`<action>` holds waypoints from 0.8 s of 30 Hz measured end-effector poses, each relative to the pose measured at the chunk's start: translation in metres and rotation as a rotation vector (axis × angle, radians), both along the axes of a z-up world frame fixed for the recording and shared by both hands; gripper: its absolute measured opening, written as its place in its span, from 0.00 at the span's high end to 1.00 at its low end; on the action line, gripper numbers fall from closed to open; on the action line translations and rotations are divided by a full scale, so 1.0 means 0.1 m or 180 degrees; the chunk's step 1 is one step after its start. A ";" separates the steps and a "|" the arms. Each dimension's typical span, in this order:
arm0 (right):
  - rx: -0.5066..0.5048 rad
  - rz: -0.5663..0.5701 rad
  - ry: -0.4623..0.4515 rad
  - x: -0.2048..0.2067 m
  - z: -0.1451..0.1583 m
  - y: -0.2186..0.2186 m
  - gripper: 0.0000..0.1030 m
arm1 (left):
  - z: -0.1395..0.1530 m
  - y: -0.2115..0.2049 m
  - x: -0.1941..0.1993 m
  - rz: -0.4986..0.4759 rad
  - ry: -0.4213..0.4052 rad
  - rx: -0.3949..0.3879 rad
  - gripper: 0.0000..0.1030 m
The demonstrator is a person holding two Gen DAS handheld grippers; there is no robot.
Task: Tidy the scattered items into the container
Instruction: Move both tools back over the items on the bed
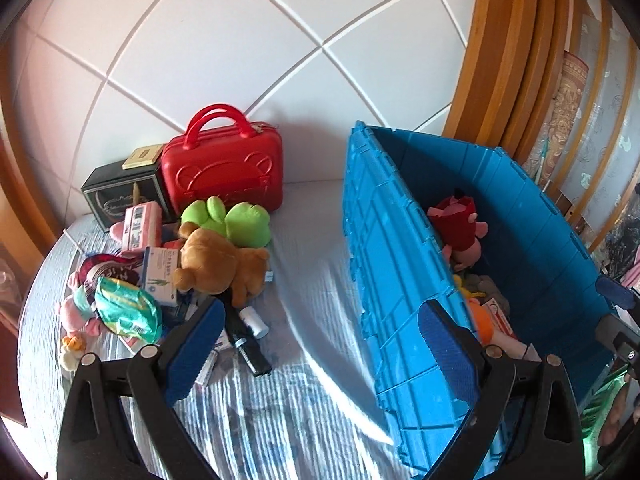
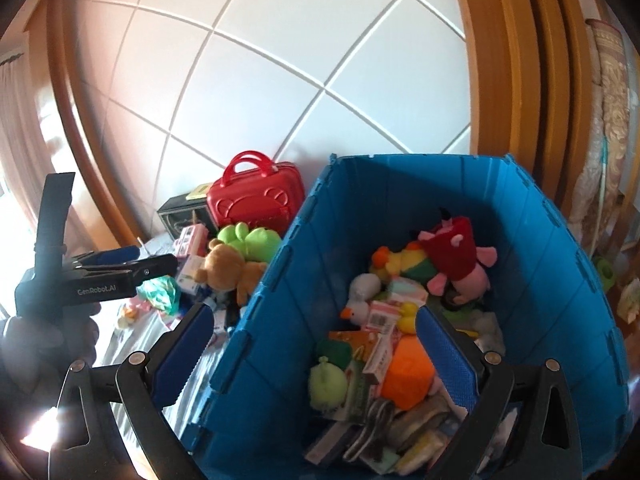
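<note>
A blue plastic crate (image 1: 384, 240) stands on the bed, also in the right wrist view (image 2: 280, 304), holding several toys and boxes, among them a pink and red plush (image 2: 460, 264) and an orange plush (image 2: 408, 372). Scattered items lie left of it: a brown teddy (image 1: 216, 264), a green plush (image 1: 232, 220), a green packet (image 1: 124, 308), a white box (image 1: 160, 272), a black tube (image 1: 248, 344). My left gripper (image 1: 320, 352) is open and empty over the bed beside the crate's left wall. My right gripper (image 2: 312, 352) is open and empty above the crate.
A red hard case (image 1: 224, 168) and a black box (image 1: 120, 192) stand against the white padded headboard (image 1: 240, 40). A wooden frame (image 1: 508, 60) rises behind the crate. The left gripper also shows at the left of the right wrist view (image 2: 132, 260).
</note>
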State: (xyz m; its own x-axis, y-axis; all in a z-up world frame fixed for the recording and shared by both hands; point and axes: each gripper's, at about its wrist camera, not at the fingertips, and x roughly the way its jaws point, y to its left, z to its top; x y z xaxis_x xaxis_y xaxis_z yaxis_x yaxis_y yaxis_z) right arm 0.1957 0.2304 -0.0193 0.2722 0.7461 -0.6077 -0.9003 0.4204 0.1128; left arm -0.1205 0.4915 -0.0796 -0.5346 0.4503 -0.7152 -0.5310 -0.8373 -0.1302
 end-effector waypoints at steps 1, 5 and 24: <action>-0.0026 0.0034 0.0012 -0.05 -0.02 0.06 0.01 | -0.06 -0.11 -0.03 0.0058 -0.0033 -0.0011 0.04; -0.0092 0.0151 0.0018 -0.26 -0.08 0.31 0.01 | -0.26 -0.59 -0.18 0.0309 -0.0174 -0.0041 0.04; -0.0497 0.0718 0.0066 -1.65 -0.68 1.79 0.01 | -0.91 -2.80 -0.85 0.1132 -0.0403 -0.0252 0.04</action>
State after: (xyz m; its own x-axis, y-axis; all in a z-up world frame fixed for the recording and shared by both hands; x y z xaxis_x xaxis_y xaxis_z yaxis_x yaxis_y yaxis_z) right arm 0.0303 0.4095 -0.0875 0.0962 0.6832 -0.7239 -0.9713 0.2233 0.0817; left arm -0.2057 0.2116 -0.1704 -0.5527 0.1934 -0.8106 -0.1893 -0.9764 -0.1038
